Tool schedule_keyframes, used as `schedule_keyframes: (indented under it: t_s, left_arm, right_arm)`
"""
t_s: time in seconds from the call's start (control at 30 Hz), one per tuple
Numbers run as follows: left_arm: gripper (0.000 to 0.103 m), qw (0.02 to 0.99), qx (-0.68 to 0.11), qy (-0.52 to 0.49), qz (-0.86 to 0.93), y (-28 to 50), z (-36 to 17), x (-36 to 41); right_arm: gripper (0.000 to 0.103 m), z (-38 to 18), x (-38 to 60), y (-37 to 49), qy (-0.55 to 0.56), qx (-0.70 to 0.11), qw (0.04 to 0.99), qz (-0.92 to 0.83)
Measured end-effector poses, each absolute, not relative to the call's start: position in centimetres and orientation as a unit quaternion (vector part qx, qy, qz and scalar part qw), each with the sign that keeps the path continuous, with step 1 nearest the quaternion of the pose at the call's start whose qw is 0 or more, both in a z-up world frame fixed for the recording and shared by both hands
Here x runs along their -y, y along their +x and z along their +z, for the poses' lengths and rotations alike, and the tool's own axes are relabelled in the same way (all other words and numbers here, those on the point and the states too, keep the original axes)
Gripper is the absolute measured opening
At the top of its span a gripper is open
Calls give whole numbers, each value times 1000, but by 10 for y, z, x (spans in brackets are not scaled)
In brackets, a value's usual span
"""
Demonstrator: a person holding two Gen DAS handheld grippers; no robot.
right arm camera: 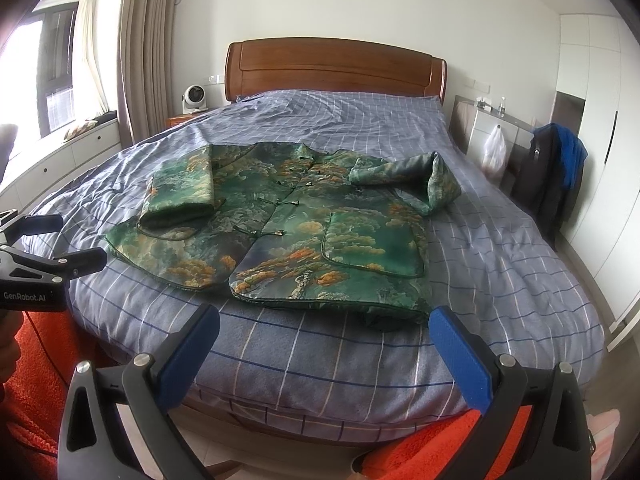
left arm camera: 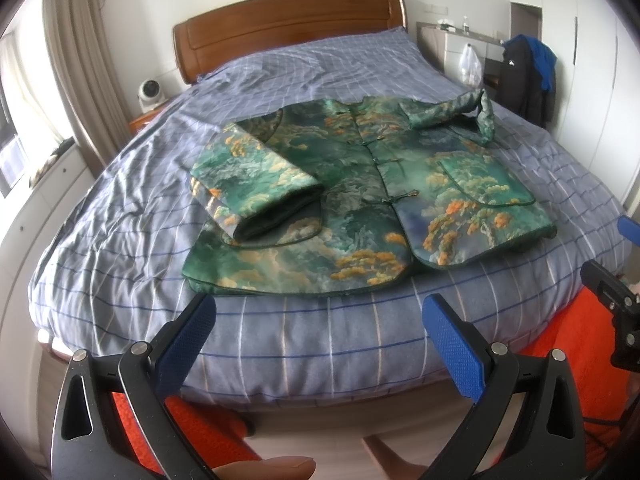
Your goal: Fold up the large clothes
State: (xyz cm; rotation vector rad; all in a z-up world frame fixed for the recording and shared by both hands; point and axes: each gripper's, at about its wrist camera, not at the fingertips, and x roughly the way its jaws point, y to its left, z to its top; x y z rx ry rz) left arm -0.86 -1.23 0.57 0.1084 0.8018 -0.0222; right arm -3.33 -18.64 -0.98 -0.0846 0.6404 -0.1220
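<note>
Green landscape-print quilted jacket (right arm camera: 280,220) on checked blue bedspread (right arm camera: 320,360); left sleeve (left arm camera: 256,188) folded, right sleeve (right arm camera: 404,180) apparently next. Left gripper (left arm camera: 320,344) and right gripper (right arm camera: 324,360) gape, empty.

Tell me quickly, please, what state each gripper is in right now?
Left gripper: open, holding nothing.
Right gripper: open, holding nothing.

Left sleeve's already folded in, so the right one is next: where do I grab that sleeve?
Grip the right sleeve at its upturned cuff, coming from the bed's right side with the right gripper. The cuff stands up off the green jacket, giving the open fingers an edge to close on, I think.
</note>
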Motion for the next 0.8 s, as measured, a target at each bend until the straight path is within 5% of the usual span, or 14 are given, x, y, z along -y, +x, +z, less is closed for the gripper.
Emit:
schedule_keyframes:
  t_s: [0.8]
  left_arm:
    - [103,918,-392,55,-11,-10,3,14]
  right_arm:
    - [103,-12,185,-33,-41,-318,946,-59]
